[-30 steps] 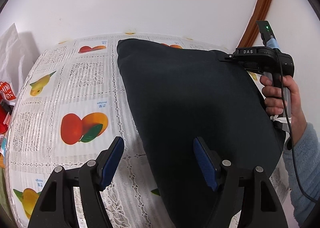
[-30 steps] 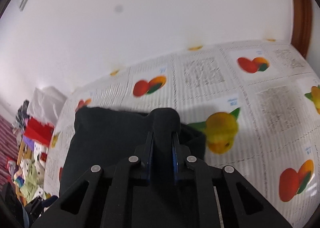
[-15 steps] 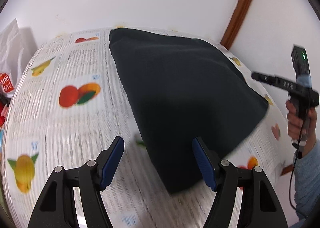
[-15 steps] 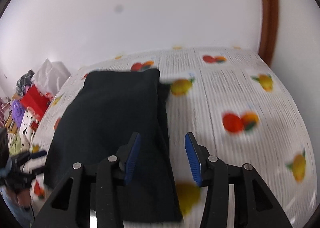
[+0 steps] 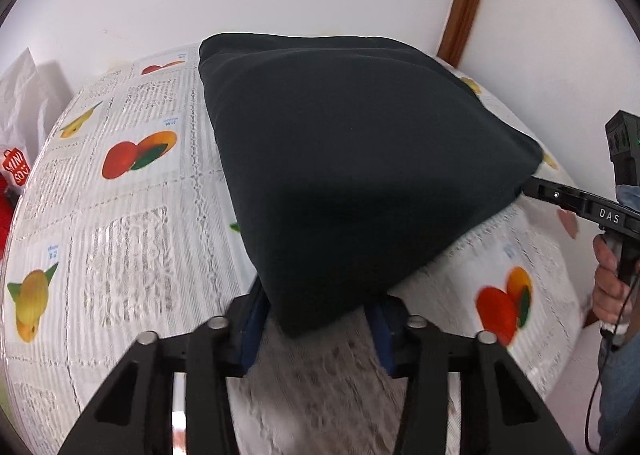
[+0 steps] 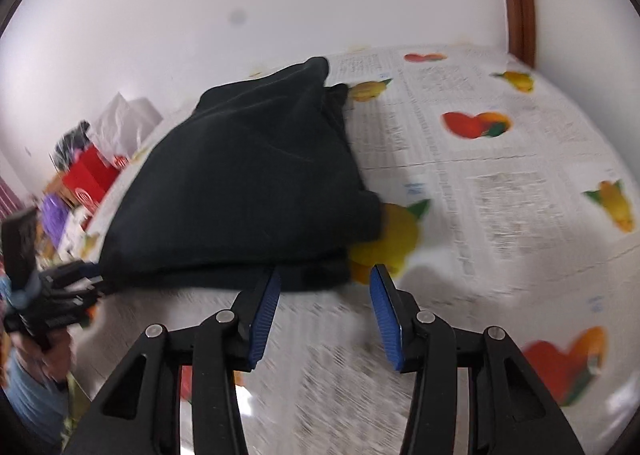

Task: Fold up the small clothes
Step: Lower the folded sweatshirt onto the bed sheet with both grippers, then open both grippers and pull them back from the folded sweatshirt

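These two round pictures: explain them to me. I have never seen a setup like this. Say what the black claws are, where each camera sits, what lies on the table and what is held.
No robot here: a person holds a two-fingered tool in each hand, with a wide-angle camera on each looking along its fingers. One picture is from the left tool, the other from the right tool. A folded dark garment lies on a fruit-print tablecloth. The left tool's fingers straddle the garment's near corner, open, not gripping it. The right tool is open at another edge, holding nothing. Each tool also shows in the other's picture.

The right tongs [image 6: 324,307] have let go and the left tongs [image 5: 316,325] now straddle the dark garment's [image 5: 352,159] corner
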Motion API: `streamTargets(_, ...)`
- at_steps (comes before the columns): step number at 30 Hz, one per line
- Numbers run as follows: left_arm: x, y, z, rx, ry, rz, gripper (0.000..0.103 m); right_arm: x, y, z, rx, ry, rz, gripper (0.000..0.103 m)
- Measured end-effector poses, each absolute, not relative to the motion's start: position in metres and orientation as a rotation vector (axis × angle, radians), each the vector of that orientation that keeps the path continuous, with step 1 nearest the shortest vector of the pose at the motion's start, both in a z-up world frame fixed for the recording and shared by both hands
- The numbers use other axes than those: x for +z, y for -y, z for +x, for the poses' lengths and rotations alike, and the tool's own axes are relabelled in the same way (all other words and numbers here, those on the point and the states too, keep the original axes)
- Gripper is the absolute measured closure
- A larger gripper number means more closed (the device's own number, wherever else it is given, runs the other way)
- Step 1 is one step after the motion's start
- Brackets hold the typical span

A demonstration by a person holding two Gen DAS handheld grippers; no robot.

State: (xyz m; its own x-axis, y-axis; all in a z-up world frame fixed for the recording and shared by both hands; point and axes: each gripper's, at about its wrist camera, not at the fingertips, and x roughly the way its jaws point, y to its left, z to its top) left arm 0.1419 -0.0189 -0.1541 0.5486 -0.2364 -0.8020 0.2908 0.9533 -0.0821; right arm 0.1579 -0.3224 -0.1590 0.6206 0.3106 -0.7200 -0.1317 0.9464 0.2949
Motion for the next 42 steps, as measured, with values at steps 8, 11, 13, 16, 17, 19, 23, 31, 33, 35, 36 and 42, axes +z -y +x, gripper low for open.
streamTargets(8, -0.152, 0.002, 0.200, -0.257, -0.957, -0.075, 0.080, -0.162, 0.308, 0.211, 0.190, -0.858, 0.271, 0.093)
streamTargets(11, -0.150, 0.003, 0.217, -0.229, -0.968, -0.083, 0.080, -0.160, 0.299, 0.228, 0.150, -0.847, 0.232, 0.093)
streamTargets(13, -0.150, 0.003, 0.220, -0.224, -0.974, -0.090, 0.079, -0.159, 0.293, 0.233, 0.121, -0.838, 0.182, 0.093)
streamTargets(16, -0.148, 0.004, 0.215, -0.206, -0.979, -0.088, 0.079, -0.156, 0.290, 0.228, 0.093, -0.850, 0.156, 0.090)
streamTargets(17, -0.145, 0.003, 0.211, -0.200, -0.975, -0.091, 0.079, -0.155, 0.291, 0.224, 0.080, -0.858, 0.154, 0.089)
streamTargets(19, -0.141, 0.002, 0.204, -0.194, -0.969, -0.092, 0.079, -0.152, 0.296, 0.213, 0.056, -0.869, 0.169, 0.089)
streamTargets(23, -0.123, 0.005, 0.176, -0.175, -0.941, -0.067, 0.076, -0.137, 0.297, 0.187, 0.031, -0.870, 0.169, 0.086)
streamTargets(31, -0.075, 0.014, 0.106, -0.160, -0.805, -0.050, 0.044, -0.074, 0.278, 0.117, 0.001, -0.747, 0.116, 0.039)
streamTargets(33, -0.062, 0.015, 0.086, -0.155, -0.783, -0.042, 0.039, -0.060, 0.274, 0.098, -0.002, -0.736, 0.118, 0.035)
streamTargets(35, -0.052, 0.017, 0.072, -0.152, -0.757, -0.043, 0.032, -0.050, 0.270, 0.085, -0.025, -0.732, 0.113, 0.032)
streamTargets(36, -0.045, 0.020, 0.064, -0.144, -0.743, -0.040, 0.030, -0.045, 0.268, 0.077, -0.040, -0.730, 0.109, 0.031)
streamTargets(42, -0.029, 0.023, 0.028, -0.084, -0.687, -0.007, 0.016, -0.028, 0.258, 0.028, -0.084, -0.692, 0.075, 0.013)
